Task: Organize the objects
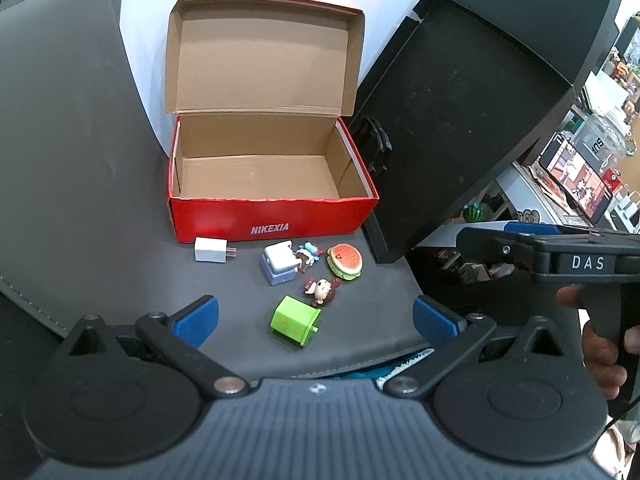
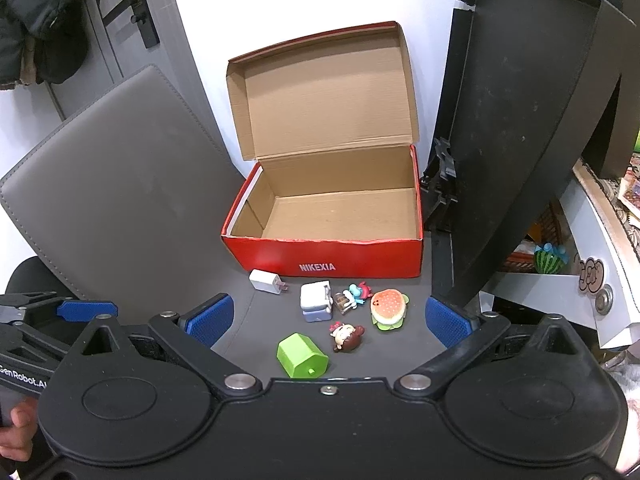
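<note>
You have not started filling the red shoebox (image 1: pixel 272 216) — its lid stands up at the back and the cardboard floor inside is bare in both views. Everything you need to sort lies on the grey mat (image 1: pixel 100 200) just in front of the box.

Nearest the box front sits the white charger plug (image 1: pixel 211 251), close below the lettering. To its right is the pale blue cube toy (image 1: pixel 279 266), with a small blue-and-red figurine (image 1: pixel 310 254) touching or nearly touching its right side; you cannot tell which from here. Beside that lies the burger toy (image 1: pixel 345 262). Closer to you are the brown-haired doll figure (image 1: pixel 323 291) and the green block (image 1: pixel 297 321), tipped on its side.

Your left gripper (image 1: pixel 316 322) is spread wide and holds nothing, its blue pads (image 1: pixel 196 322) framing the green block from above and well clear of it. Your right gripper (image 2: pixel 328 320) is likewise released and empty, hovering over the same cluster.

So nothing is done yet — six pieces are left to lift into the box. The green block looks the easiest first pick, since it lies nearest both grippers.
</note>
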A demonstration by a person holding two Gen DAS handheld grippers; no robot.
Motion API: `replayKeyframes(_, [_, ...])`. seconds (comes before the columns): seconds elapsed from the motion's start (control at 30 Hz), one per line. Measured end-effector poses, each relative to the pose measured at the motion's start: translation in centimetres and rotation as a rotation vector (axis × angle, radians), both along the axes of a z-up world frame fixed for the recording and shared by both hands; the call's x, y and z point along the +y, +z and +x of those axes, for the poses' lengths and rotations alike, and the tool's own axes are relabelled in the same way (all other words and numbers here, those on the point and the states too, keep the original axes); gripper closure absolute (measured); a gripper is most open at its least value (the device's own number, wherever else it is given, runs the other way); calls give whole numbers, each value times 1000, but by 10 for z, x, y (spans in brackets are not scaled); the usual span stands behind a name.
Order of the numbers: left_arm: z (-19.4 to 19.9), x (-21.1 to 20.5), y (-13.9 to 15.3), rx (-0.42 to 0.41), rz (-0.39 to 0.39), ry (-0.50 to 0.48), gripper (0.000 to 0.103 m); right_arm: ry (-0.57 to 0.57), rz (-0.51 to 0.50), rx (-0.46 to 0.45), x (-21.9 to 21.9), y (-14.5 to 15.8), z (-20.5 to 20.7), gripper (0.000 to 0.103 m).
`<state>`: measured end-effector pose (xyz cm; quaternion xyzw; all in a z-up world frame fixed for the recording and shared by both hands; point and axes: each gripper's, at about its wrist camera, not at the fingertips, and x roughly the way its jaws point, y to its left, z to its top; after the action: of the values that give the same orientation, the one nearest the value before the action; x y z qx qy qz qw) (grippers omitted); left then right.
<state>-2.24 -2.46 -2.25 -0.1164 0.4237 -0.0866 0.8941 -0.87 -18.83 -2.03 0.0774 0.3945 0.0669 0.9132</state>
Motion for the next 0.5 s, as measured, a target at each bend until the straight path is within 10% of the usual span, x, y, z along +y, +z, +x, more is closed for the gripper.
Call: replayKeyframes(0.5, [18, 3, -19, 58, 2, 26, 1, -20, 24, 44, -2, -24, 13, 0])
